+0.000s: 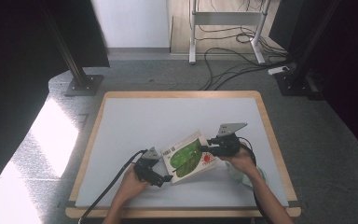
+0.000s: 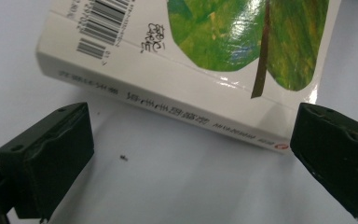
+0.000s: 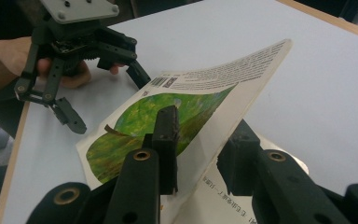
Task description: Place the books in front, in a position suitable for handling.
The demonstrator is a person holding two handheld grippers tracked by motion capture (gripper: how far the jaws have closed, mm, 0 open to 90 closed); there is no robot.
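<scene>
Nearest the camera in the right gripper view, the right gripper (image 3: 200, 154) is seen with one black jaw on the leaf side of the book's cover (image 3: 205, 102) and the other behind it, so that the cover is pinched between them and lifted at a slant off the pages below. From the high view, the book (image 1: 188, 156) is found on the desk (image 1: 135, 116), in its near half and a little right of the middle, set at an angle to the near edge, with the green leaf and a red spot on the face that is turned up. At the book's near-left corner the left gripper (image 1: 161, 177) is held by a hand (image 1: 130, 186), its jaws spread wide apart and closed on nothing. In the left gripper view the book's white spine (image 2: 168, 105) is seen lying across the gap just beyond the two pads (image 2: 51, 149), with one pad beside the spine's end; whether it touches cannot be told. Bare desk surface is seen between the jaws.
</scene>
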